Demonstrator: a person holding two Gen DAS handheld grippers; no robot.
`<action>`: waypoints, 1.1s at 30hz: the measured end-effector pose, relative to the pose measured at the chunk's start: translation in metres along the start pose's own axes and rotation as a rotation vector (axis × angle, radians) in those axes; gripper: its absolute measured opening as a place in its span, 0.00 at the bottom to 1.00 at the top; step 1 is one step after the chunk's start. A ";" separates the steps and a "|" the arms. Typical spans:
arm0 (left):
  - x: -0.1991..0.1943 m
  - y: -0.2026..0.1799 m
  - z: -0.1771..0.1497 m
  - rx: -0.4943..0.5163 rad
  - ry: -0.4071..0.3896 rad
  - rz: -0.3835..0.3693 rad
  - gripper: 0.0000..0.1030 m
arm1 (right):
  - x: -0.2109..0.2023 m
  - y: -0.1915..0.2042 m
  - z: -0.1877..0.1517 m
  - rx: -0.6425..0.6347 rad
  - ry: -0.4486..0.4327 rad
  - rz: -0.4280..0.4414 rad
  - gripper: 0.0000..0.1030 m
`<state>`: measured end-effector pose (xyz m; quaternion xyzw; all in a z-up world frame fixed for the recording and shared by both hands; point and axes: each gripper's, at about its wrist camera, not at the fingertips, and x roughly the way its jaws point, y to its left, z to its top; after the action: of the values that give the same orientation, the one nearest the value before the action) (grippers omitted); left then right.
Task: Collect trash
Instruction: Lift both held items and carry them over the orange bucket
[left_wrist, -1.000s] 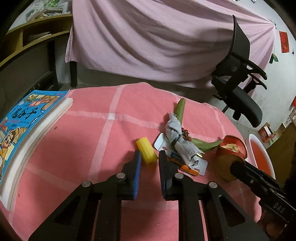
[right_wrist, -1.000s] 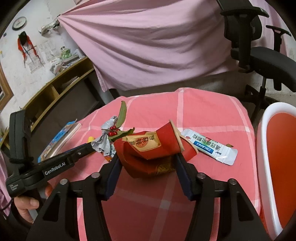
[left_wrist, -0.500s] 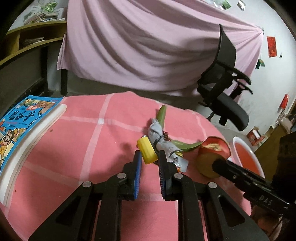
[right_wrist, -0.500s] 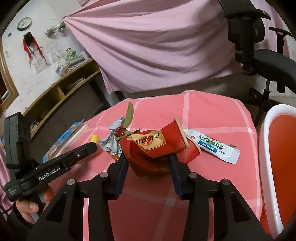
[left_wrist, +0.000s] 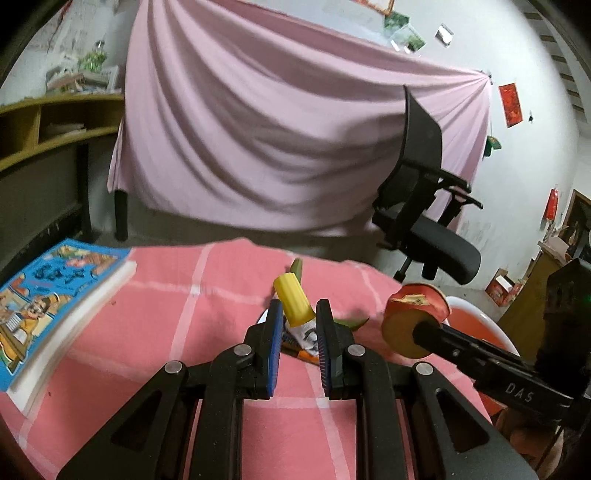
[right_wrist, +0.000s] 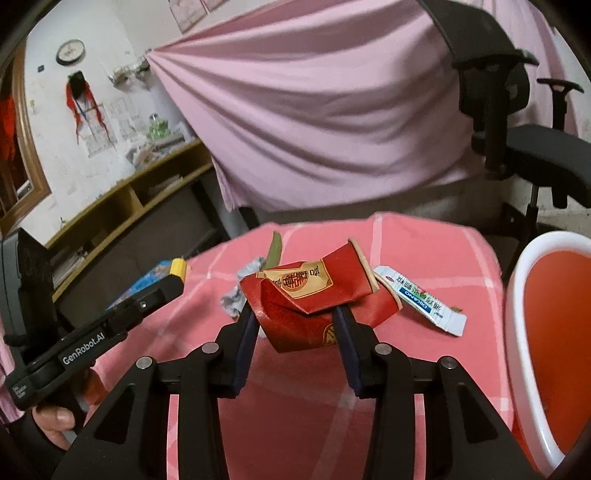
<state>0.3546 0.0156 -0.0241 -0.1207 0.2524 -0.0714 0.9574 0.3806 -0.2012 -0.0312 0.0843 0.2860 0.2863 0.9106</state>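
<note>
My left gripper (left_wrist: 297, 317) is shut on a small yellow ribbed cap (left_wrist: 293, 304) and holds it above the pink checked tablecloth (left_wrist: 166, 317). My right gripper (right_wrist: 295, 314) is shut on a crushed red paper cup (right_wrist: 306, 295), lifted off the table; the cup also shows in the left wrist view (left_wrist: 415, 317). On the table lie a crumpled grey wrapper (right_wrist: 238, 297), a green leaf (right_wrist: 274, 251) and a white-blue sachet (right_wrist: 421, 301). The red bin with a white rim (right_wrist: 517, 295) stands at the table's right edge.
A blue children's book on a white pad (left_wrist: 48, 299) lies at the table's left. A black office chair (left_wrist: 424, 206) stands behind the table, before a pink draped cloth (left_wrist: 277, 140). Wooden shelves (right_wrist: 122, 206) are at the left.
My left gripper has closed on the yellow cap and lifted it off the table. My right gripper has squeezed the red cup tighter and raised it. Both views have tilted upward.
</note>
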 end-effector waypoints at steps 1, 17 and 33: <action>-0.003 -0.001 0.000 0.004 -0.017 -0.002 0.14 | -0.004 0.000 0.000 -0.002 -0.025 -0.001 0.38; -0.054 -0.072 -0.006 0.171 -0.266 -0.056 0.14 | -0.080 0.012 -0.003 -0.142 -0.401 -0.097 0.38; -0.007 -0.193 0.000 0.259 -0.157 -0.239 0.14 | -0.148 -0.088 -0.003 0.080 -0.484 -0.236 0.38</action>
<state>0.3334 -0.1681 0.0305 -0.0308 0.1494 -0.2068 0.9664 0.3207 -0.3580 0.0081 0.1521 0.0790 0.1382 0.9755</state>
